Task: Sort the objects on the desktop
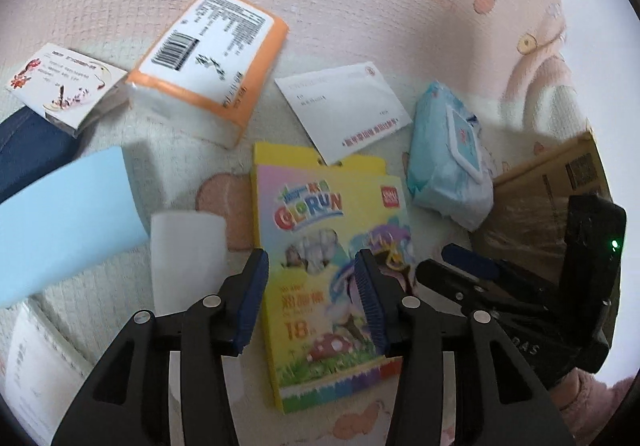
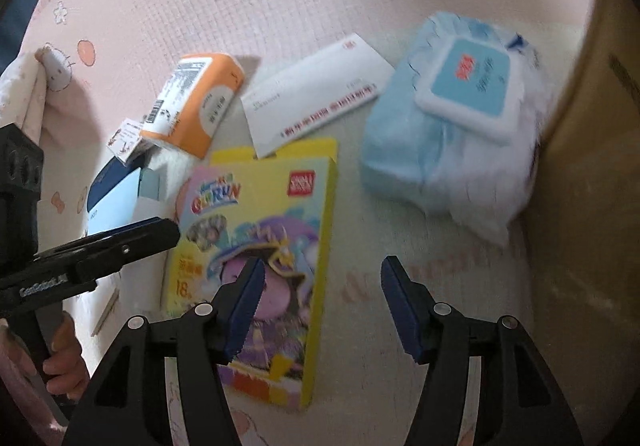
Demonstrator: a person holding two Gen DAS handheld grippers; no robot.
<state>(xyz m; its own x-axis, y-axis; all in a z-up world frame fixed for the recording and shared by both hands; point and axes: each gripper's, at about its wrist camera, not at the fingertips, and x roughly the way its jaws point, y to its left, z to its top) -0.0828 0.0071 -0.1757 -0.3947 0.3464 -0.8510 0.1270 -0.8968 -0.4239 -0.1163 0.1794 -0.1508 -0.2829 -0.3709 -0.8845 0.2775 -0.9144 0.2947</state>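
A yellow crayon box [image 1: 320,230] [image 2: 276,206] lies flat on the blanket. My left gripper [image 1: 310,274] hovers open over its lower half, and the pads do not touch it. My right gripper [image 2: 323,282] is open too, its left finger over the box's right edge and bare blanket between the jaws. Behind the box lie a white envelope [image 1: 344,106] [image 2: 312,98], an orange tissue pack [image 1: 208,62] [image 2: 196,106] and a blue wet-wipes pack [image 1: 448,162] [image 2: 452,126]. A small flowered white box [image 1: 64,86] sits far left.
A light blue pad [image 1: 68,218] and a white sheet [image 1: 188,258] lie left of the crayon box, with a dark blue item [image 1: 28,150] behind them. A cardboard box [image 1: 552,206] [image 2: 592,166] stands at the right. A pink cartoon blanket [image 1: 360,6] covers the surface.
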